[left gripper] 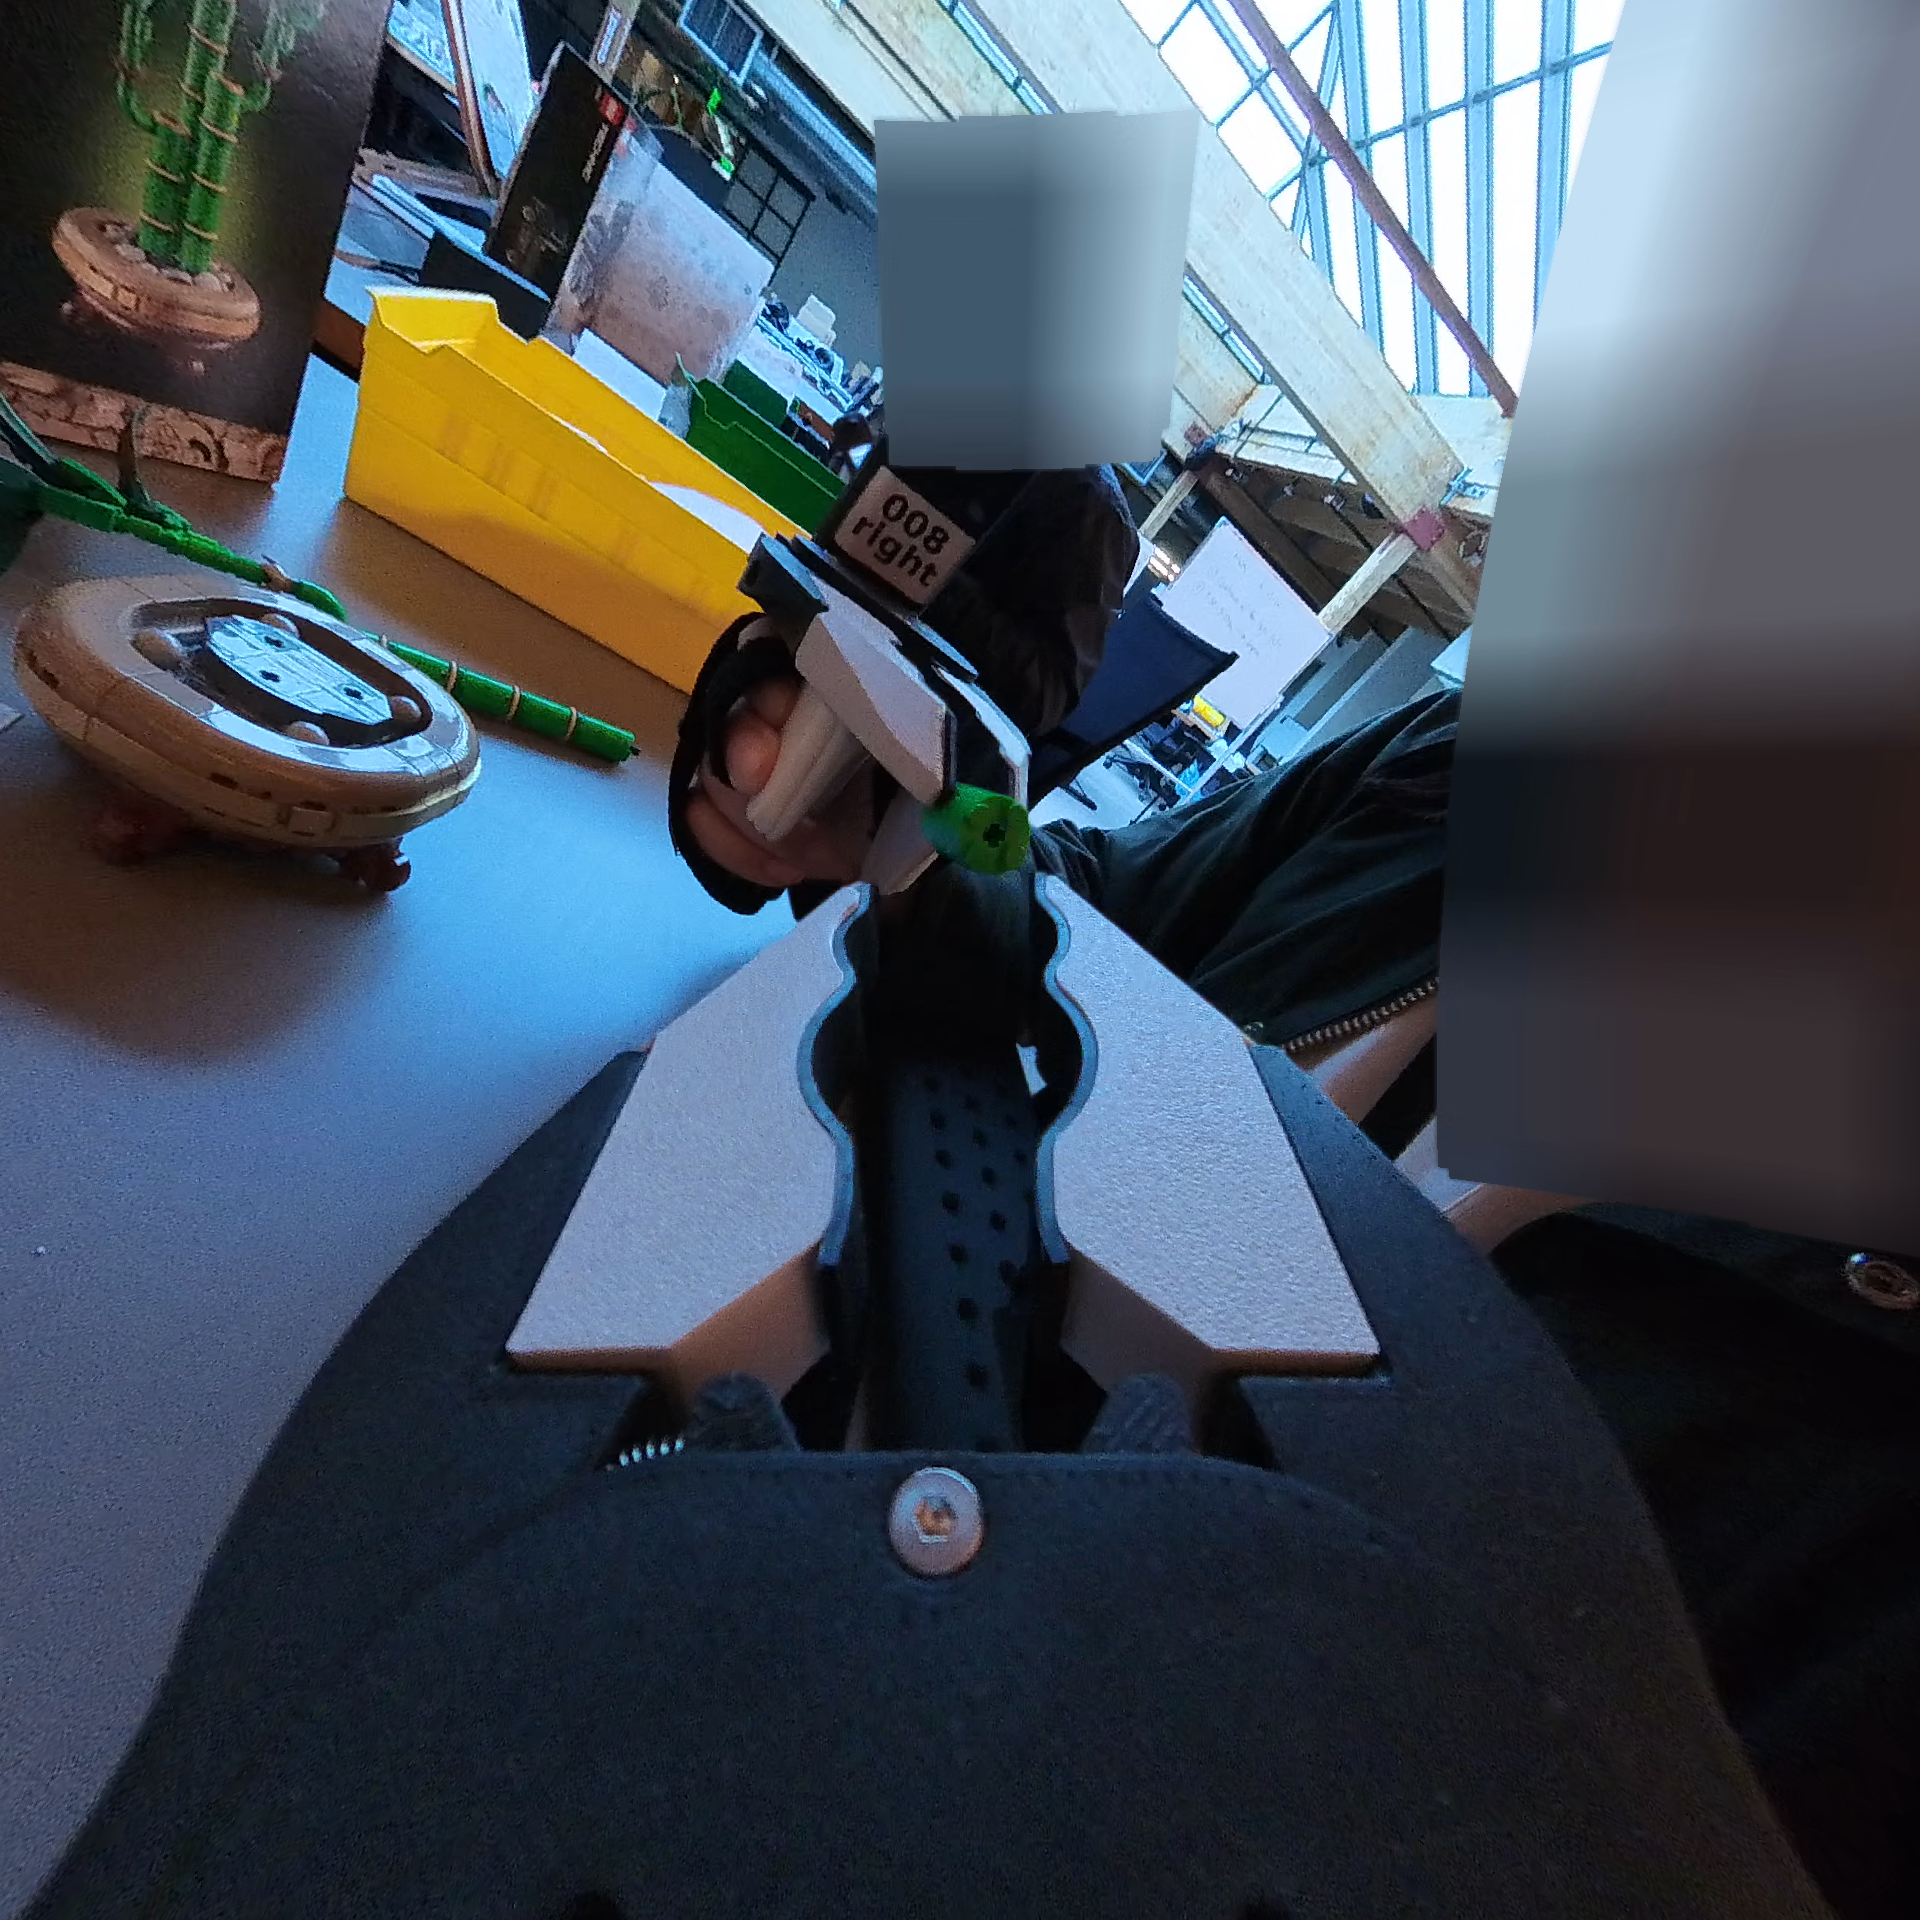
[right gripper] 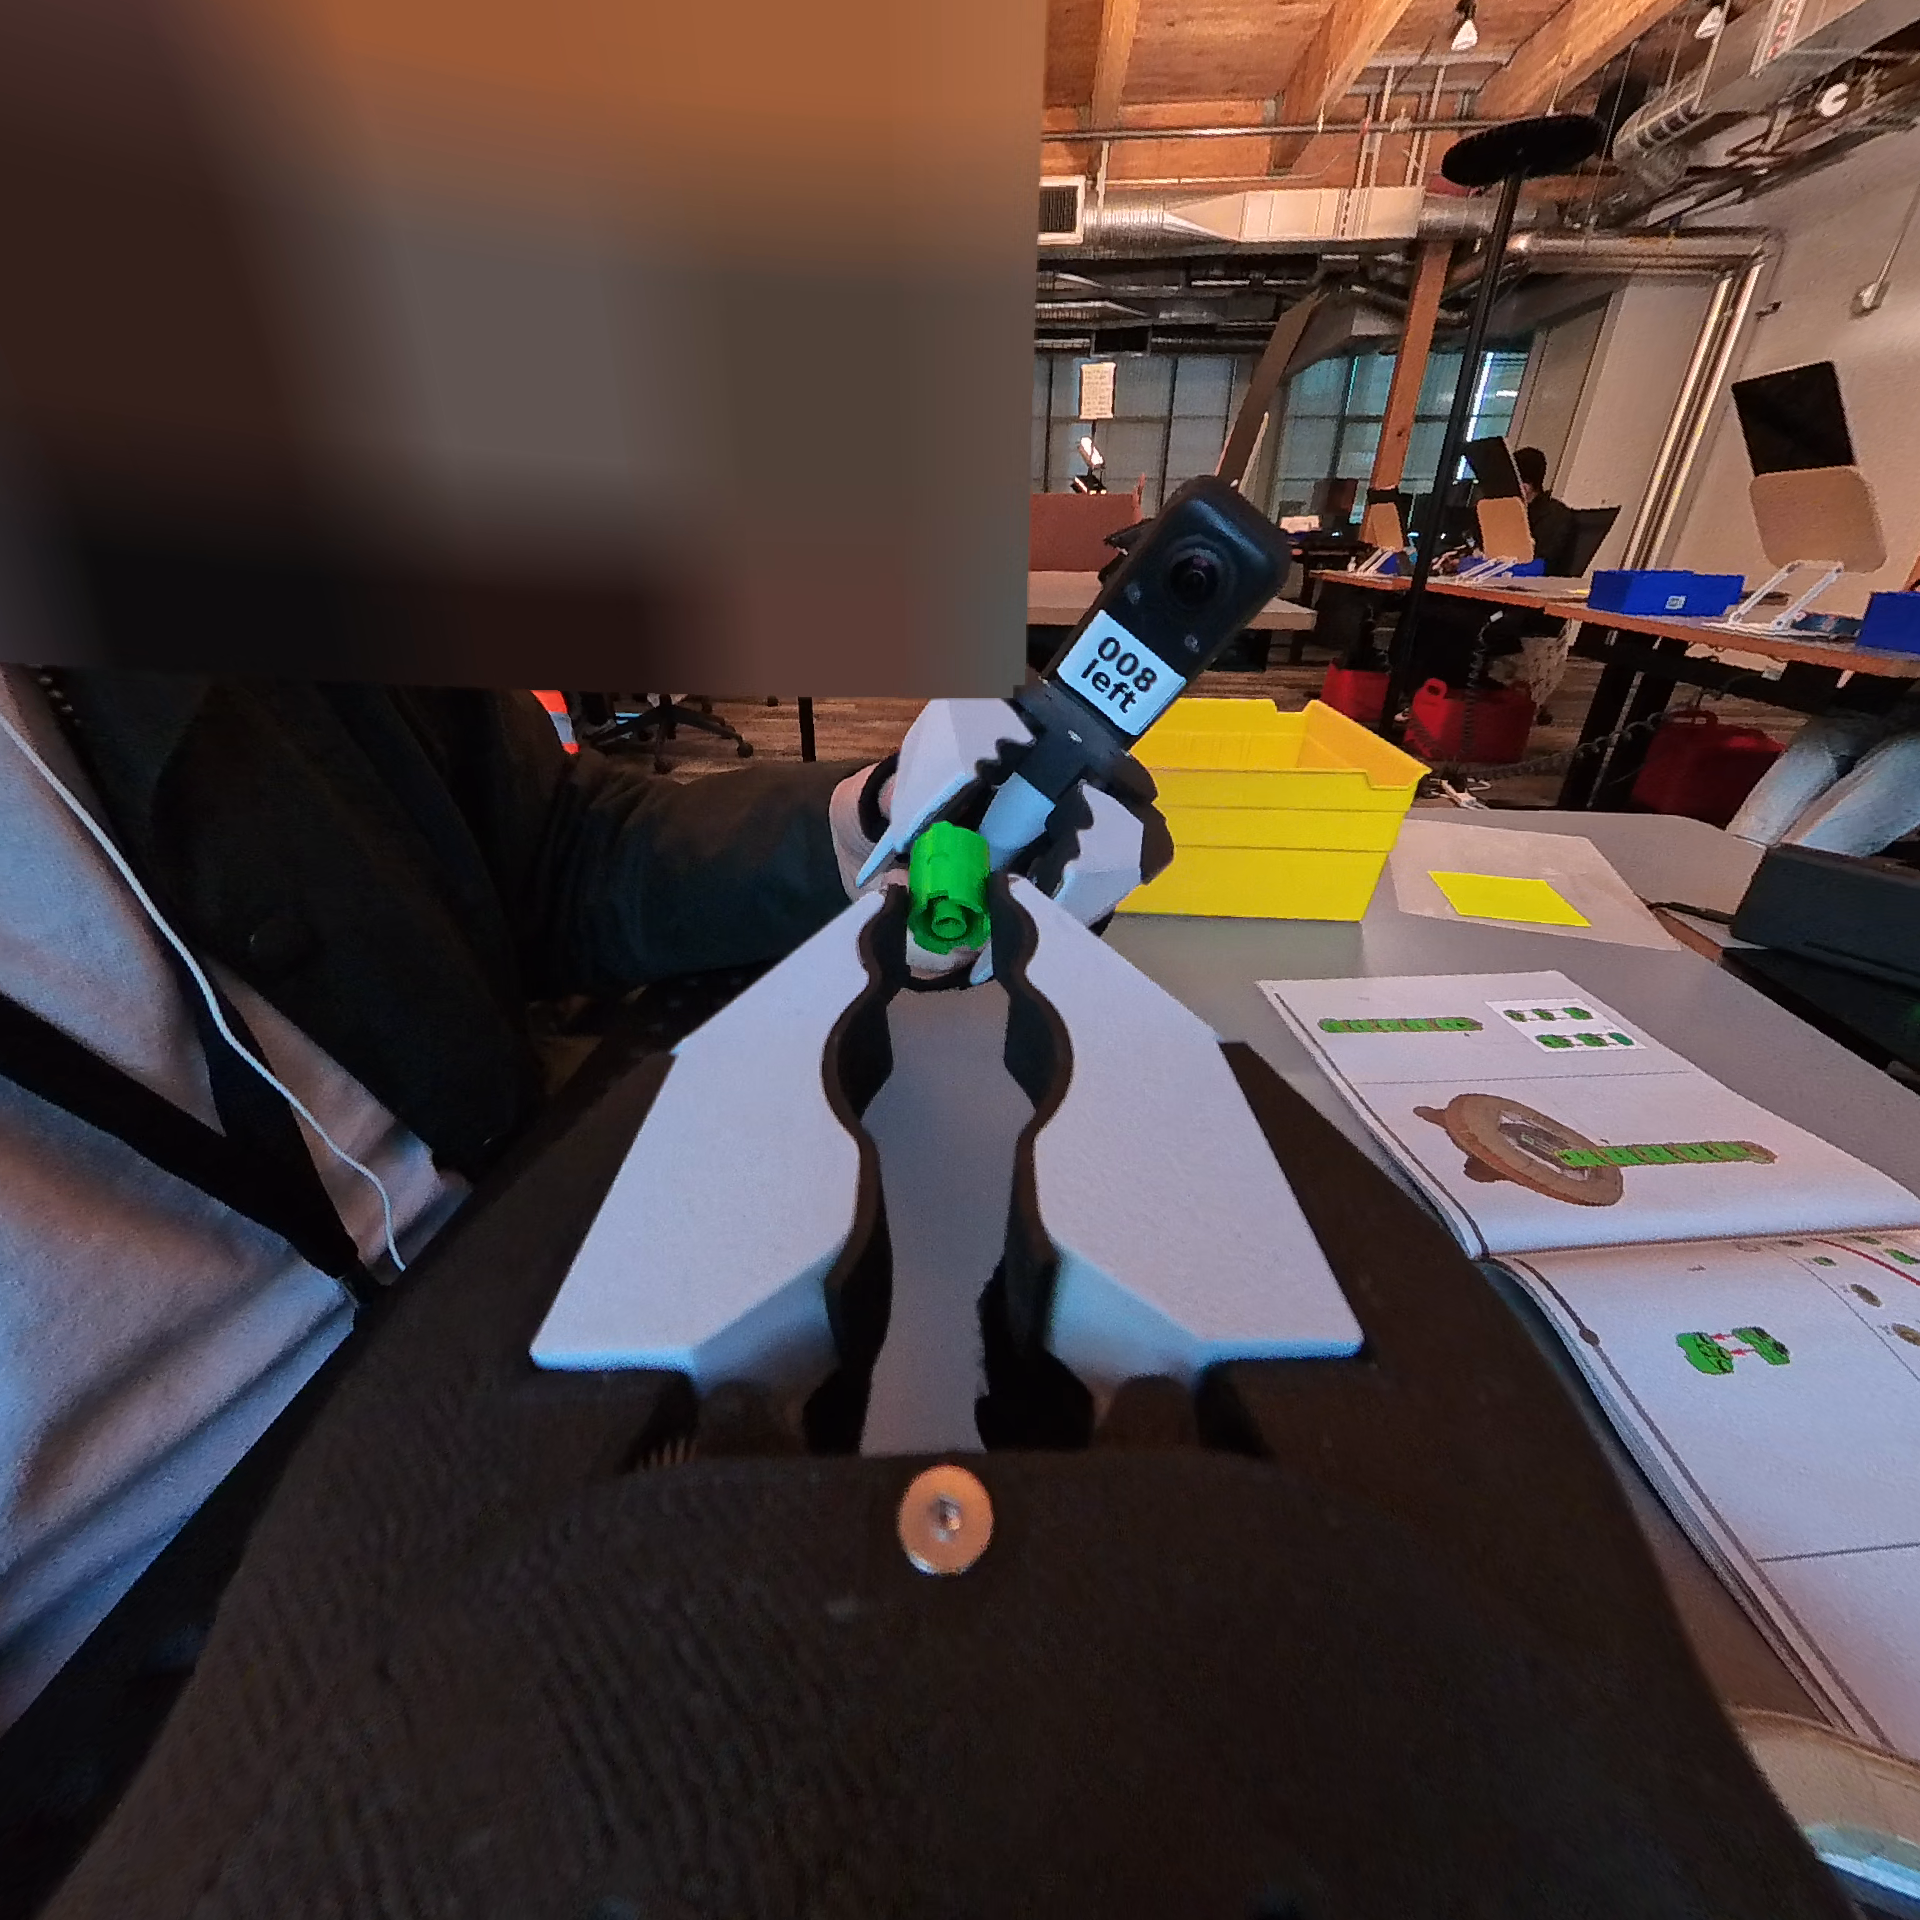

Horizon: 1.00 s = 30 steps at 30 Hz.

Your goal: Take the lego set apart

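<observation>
A short green round lego piece [left gripper: 982, 831] is pinched at the tips of my right gripper [left gripper: 966, 821], held in the air above the table's near edge. In the right wrist view the piece [right gripper: 945, 883] sits between the right gripper's [right gripper: 940, 904] own fingertips, stud end towards the camera. My left gripper [left gripper: 951, 894] is open and empty, its tips just short of the piece. A tan round pot base [left gripper: 244, 707] stands on the table at the left. Green bamboo stalks [left gripper: 520, 707] lie behind it.
A yellow bin [left gripper: 540, 488] stands behind the stalks and also shows in the right wrist view [right gripper: 1278, 810]. The set's box [left gripper: 156, 208] stands at the far left. An open instruction booklet [right gripper: 1621, 1122] and a yellow paper [right gripper: 1507, 899] lie on the right. A person's torso is close behind the grippers. My two grippers' fingertips are within a few centimetres of each other.
</observation>
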Tool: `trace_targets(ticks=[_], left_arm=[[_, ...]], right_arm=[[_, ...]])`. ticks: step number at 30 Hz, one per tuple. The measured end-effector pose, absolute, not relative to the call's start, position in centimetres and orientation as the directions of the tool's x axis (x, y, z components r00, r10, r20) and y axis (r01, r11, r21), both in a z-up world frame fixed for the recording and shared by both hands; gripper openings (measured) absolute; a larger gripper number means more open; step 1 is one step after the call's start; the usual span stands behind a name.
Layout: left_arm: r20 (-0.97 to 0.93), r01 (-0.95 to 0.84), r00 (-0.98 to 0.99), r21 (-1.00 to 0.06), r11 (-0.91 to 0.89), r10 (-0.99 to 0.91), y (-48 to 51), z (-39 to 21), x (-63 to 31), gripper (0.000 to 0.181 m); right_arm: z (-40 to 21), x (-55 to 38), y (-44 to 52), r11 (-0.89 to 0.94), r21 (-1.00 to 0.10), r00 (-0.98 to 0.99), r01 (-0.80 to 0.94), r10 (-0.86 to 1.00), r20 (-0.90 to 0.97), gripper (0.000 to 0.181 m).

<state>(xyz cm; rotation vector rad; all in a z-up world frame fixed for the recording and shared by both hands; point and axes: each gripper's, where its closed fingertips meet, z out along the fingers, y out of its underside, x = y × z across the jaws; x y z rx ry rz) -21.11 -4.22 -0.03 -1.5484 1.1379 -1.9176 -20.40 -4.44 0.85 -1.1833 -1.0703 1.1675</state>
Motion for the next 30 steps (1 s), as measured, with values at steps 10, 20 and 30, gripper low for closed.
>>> trace_targets(ticks=[10, 20, 30], left_arm=[[0.604, -0.194, -0.220, -0.796, -0.573, -0.766, -3.4, -1.4, -20.9, 0.026], [0.560, -0.311, -0.110, -0.804, -0.506, -0.821, -3.1, -4.7, -20.4, 0.014], [0.578, -0.307, -0.092, -0.791, -0.529, -0.811, -3.0, -4.7, -20.2, 0.014]], right_arm=[[-1.4, -20.8, -3.2, 0.052, -0.997, 0.196, 0.062, 0.979, 0.063, 0.015], [-4.4, -21.3, -2.6, 0.082, -0.966, 0.227, 0.246, 0.964, 0.139, 0.015], [-4.6, -21.1, -2.6, 0.053, -0.958, 0.235, 0.283, 0.964, 0.122, 0.015]])
